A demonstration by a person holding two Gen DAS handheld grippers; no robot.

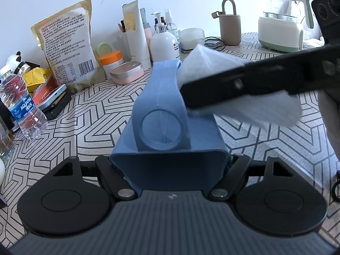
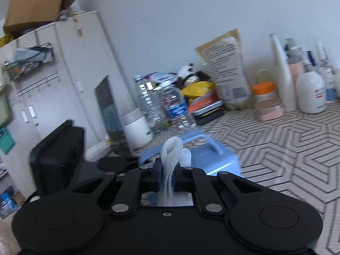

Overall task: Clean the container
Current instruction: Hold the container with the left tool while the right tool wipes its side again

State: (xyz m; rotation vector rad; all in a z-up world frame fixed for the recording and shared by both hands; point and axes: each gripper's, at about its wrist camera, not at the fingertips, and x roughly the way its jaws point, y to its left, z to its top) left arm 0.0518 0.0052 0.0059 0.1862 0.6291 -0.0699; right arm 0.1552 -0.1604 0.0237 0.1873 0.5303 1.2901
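Note:
A light blue plastic container (image 1: 170,131) with a looped handle sits between the fingers of my left gripper (image 1: 170,165), which is shut on its near end, above the patterned table. My right gripper (image 2: 167,176) is shut on a white cloth (image 2: 172,155). In the left wrist view the right gripper (image 1: 255,80) reaches in from the right and holds the white cloth (image 1: 212,63) against the container's far right side. In the right wrist view the blue container (image 2: 204,157) lies just beyond the cloth.
The tablecloth (image 1: 265,140) has a black-and-white geometric pattern. Along the back wall stand a yellow food bag (image 1: 68,44), lotion bottles (image 1: 163,44), an orange-lidded jar (image 1: 111,60), a pink case (image 1: 127,72), a kettle (image 1: 282,17) and a water bottle (image 1: 23,106). A white cabinet (image 2: 63,74) stands at the left.

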